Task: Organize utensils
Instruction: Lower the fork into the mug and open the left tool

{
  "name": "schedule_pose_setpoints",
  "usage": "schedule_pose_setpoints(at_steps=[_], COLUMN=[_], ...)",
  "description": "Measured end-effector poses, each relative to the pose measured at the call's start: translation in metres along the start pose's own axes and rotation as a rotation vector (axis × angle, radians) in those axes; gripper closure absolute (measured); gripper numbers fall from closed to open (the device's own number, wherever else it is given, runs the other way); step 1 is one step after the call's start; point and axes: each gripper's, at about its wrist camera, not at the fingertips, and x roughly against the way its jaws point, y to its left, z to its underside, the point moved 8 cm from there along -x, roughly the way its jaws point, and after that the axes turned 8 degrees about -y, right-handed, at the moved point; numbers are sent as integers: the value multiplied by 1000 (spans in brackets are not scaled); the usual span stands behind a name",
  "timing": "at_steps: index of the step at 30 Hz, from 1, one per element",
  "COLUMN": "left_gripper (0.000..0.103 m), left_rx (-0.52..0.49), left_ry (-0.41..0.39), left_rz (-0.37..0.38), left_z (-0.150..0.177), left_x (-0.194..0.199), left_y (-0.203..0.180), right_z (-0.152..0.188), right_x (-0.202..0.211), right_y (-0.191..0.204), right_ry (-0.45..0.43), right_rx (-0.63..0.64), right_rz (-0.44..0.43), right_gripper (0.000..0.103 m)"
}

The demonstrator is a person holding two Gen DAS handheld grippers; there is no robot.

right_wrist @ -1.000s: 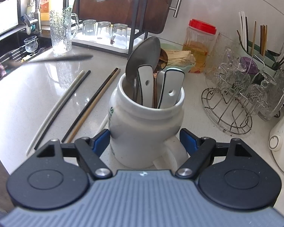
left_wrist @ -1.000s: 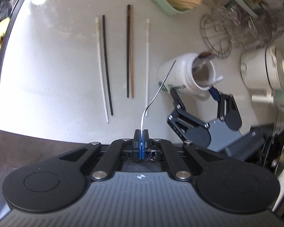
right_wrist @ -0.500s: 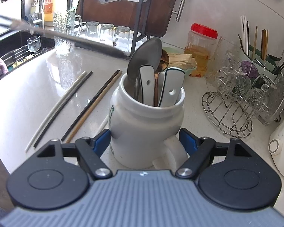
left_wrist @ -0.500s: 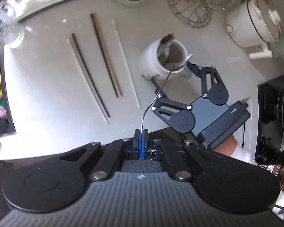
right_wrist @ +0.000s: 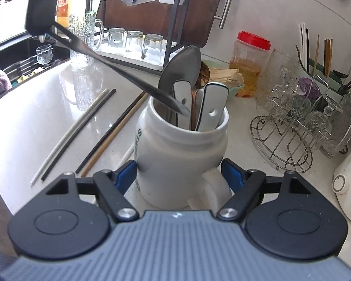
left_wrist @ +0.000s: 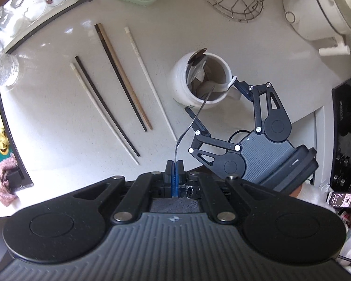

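The right gripper (right_wrist: 179, 175) clamps the white mug (right_wrist: 181, 149) from both sides, apparently to steady it. The left gripper (left_wrist: 174, 167), fully closed, pinches a metal utensil (left_wrist: 194, 119) by its end, its free tip over the mug's mouth, evidently for insertion. Five chopsticks (left_wrist: 122, 79) lie beside the mug.

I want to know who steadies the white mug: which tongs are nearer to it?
Right. The right tongs straddle the white mug, pads against its sides. The left tongs are above and off to one side, shut on a metal utensil whose tip reaches the mug's mouth.
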Motion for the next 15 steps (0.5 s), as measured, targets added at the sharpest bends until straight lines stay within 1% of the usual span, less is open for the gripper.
schedule_pose_setpoints(at_steps=[2,5,8,11,15], left_gripper=[102,102,102,102,102], left_rx=[-16,-43,-63,-81,-101], left_ry=[24,53,76,79,61], left_rz=[-4,-35,-51,-56,-62], left_z=[-2,-6,-10,-17,-31], left_x=[-3,-7,-11,-13,-15], left_y=[-2,-2,-3,-9,-19], right_z=[0,0,0,0,-1], right_x=[0,0,0,-2,-4], right_y=[0,0,1,1,1], right_ry=[-3,-3,-6,-4,-6], right_rx=[-1,-3,-9,-17,-22], right_rz=[-3,-1,3,6,10], right_gripper=[22,22,22,22,22])
